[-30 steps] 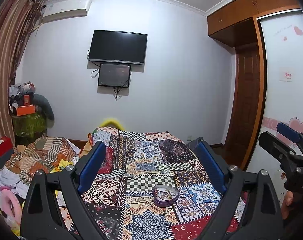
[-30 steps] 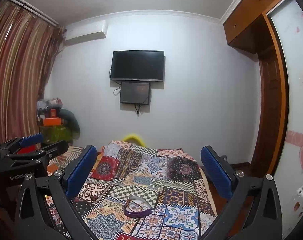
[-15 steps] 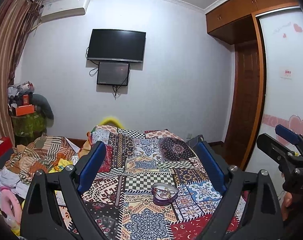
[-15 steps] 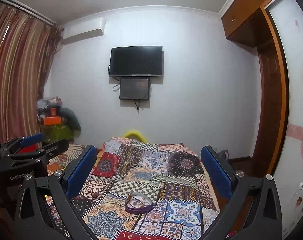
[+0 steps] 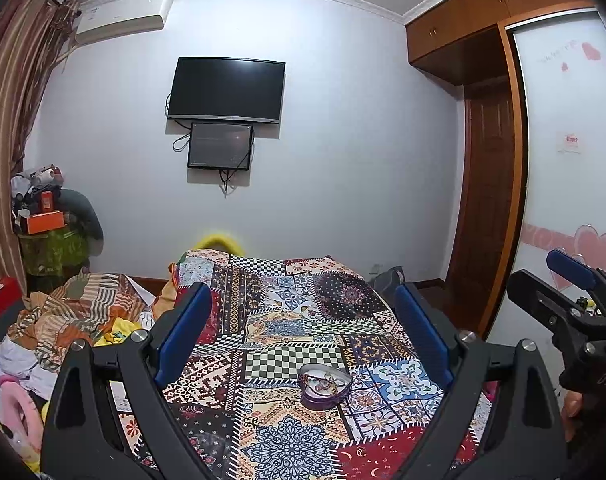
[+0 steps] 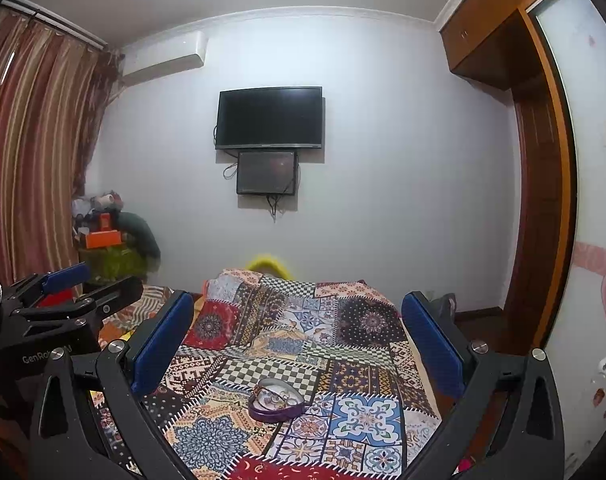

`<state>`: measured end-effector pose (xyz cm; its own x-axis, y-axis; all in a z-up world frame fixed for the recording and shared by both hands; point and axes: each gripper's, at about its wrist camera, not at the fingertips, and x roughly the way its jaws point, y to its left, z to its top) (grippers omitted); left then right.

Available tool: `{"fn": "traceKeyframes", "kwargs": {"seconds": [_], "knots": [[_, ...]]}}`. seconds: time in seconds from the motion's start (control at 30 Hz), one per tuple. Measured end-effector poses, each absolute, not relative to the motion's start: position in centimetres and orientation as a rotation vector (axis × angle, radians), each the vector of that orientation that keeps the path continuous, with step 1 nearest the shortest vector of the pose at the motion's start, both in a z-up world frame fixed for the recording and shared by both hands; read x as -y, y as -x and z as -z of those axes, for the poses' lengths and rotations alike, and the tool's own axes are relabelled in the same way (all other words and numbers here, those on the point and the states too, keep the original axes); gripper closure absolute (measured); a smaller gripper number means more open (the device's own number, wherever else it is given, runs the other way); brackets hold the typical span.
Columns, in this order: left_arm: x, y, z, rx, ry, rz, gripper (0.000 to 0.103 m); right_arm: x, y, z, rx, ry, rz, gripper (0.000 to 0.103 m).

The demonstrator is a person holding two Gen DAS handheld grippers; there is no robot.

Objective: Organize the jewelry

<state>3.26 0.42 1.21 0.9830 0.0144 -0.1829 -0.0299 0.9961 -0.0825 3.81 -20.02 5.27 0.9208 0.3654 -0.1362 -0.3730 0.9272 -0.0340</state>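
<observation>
Holding both claws released above bed: left gripper [image 5: 303, 332], right gripper [image 6: 299, 344]. Heart tin [image 5: 323, 385] lower centre, jewelry inside. I can't tell sorting start from finish.

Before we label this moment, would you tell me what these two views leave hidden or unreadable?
- Jewelry in the heart-shaped box: both views, too small to tell the pieces apart or count them.
- Near edge of the patchwork bedspread: both views, cut off by the bottom edge and each gripper's frame.
- Right gripper in the left view: partly cut by the frame edge.
- Wall sticker text: too small.
</observation>
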Motion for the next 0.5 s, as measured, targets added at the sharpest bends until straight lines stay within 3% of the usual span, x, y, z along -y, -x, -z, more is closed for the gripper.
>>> {"fn": "traceKeyframes", "kwargs": {"seconds": [0.5], "knots": [[-0.15, -3.35, -1.16, -0.178, 0.071, -0.023, 0.01, 20.22, -3.92, -5.29, -0.135, 0.049, -0.371, 0.0]]}}
